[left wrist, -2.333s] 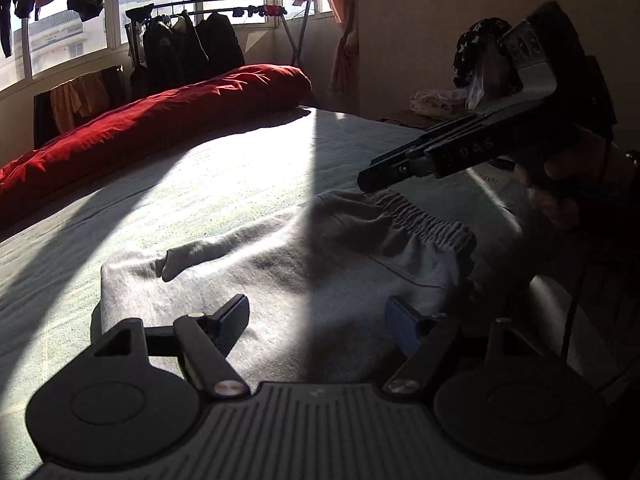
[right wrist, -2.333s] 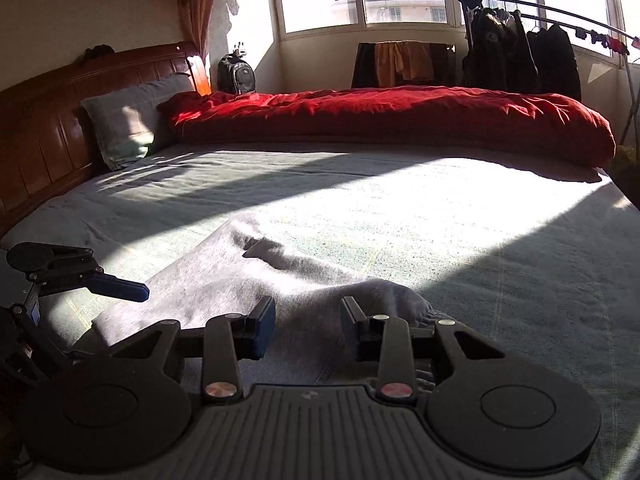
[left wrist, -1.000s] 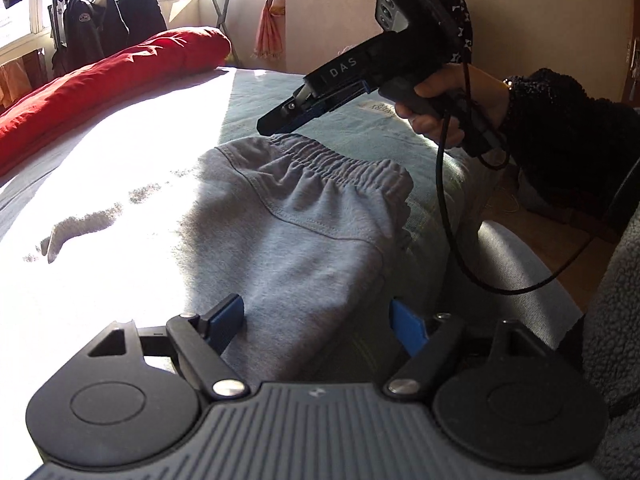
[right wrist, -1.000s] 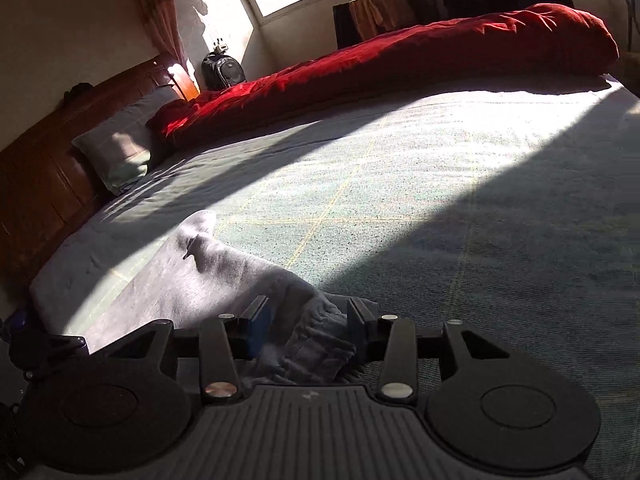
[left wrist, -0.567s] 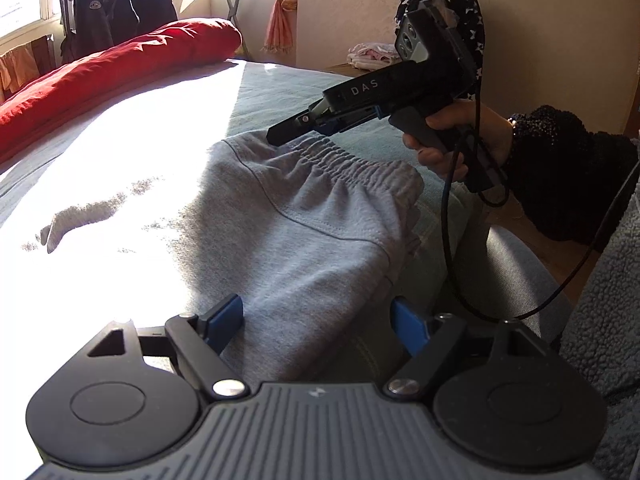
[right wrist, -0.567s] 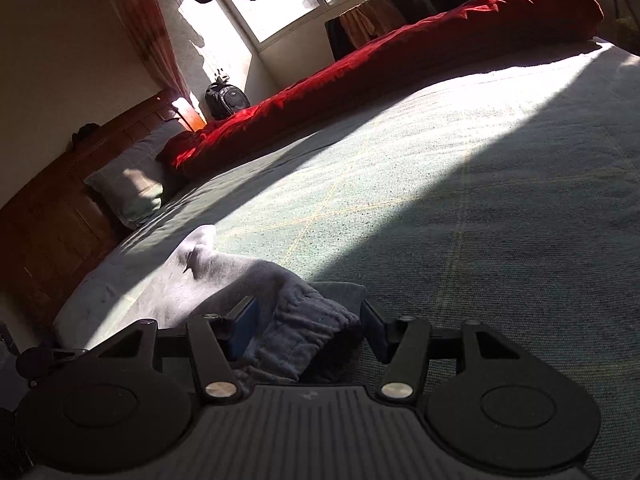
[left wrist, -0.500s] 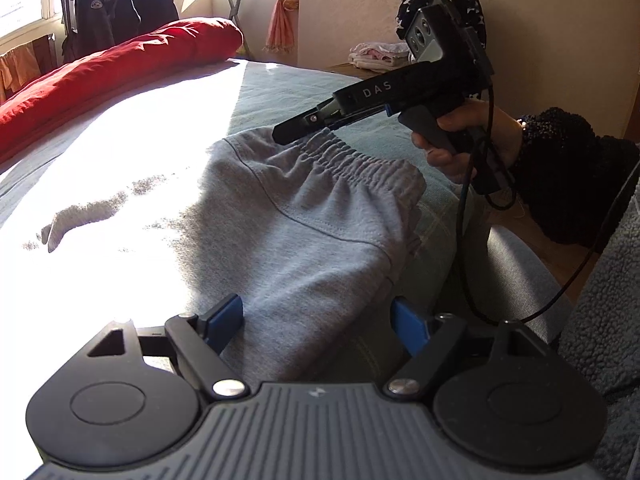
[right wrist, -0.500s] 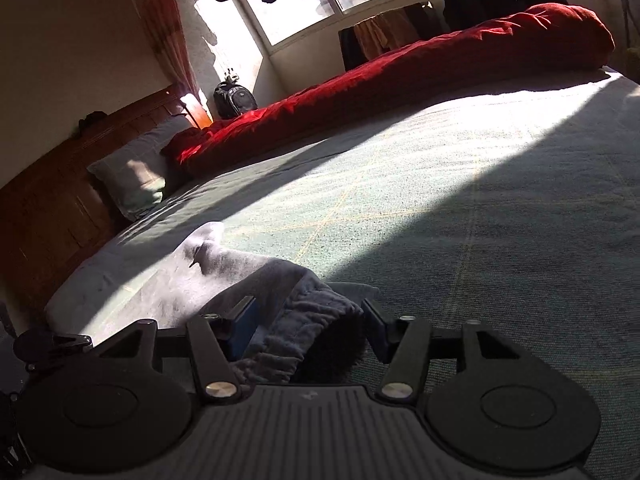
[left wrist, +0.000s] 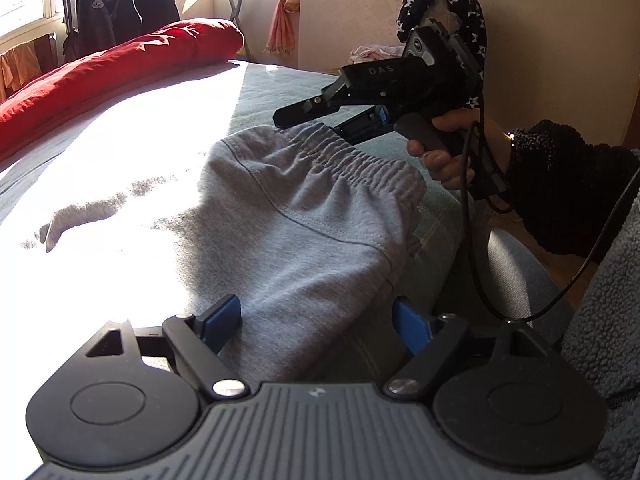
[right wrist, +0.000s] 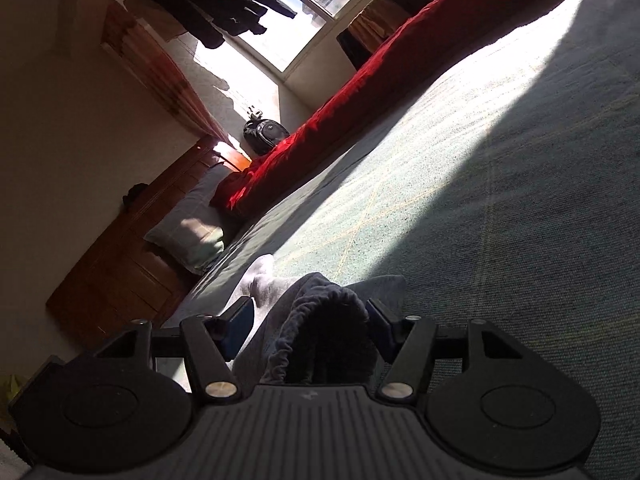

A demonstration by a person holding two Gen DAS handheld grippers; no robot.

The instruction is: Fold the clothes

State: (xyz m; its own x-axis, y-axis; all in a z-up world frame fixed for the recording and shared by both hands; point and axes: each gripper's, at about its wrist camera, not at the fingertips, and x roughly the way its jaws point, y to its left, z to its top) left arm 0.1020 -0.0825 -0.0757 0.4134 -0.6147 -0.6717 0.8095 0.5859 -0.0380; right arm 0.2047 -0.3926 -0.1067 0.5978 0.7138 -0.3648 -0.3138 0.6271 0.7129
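Note:
Grey sweatpants (left wrist: 300, 216) lie flat on the bed (left wrist: 256, 92), elastic waistband toward the right edge. My left gripper (left wrist: 316, 320) hovers open over the near part of the pants, blue pads (left wrist: 222, 316) well apart and not pressing the fabric. A hand (left wrist: 448, 160) holds my right gripper (left wrist: 312, 128) at the waistband's far corner. In the right wrist view the bunched waistband (right wrist: 332, 312) sits between the jaws of the right gripper (right wrist: 308, 320), which are opening; the pads do not pinch it.
A red duvet (left wrist: 120, 64) runs along the far side of the bed, also seen as the red duvet (right wrist: 360, 92). A pillow (right wrist: 188, 236) leans on the wooden headboard (right wrist: 120, 248). A clothes rack (left wrist: 120, 12) stands by the window. A black cable (left wrist: 468, 220) hangs from the right gripper.
The right gripper has rolled and dropped toward the waistband, and its jaws have spread wider around the bunched fabric. The left gripper has stayed where it was.

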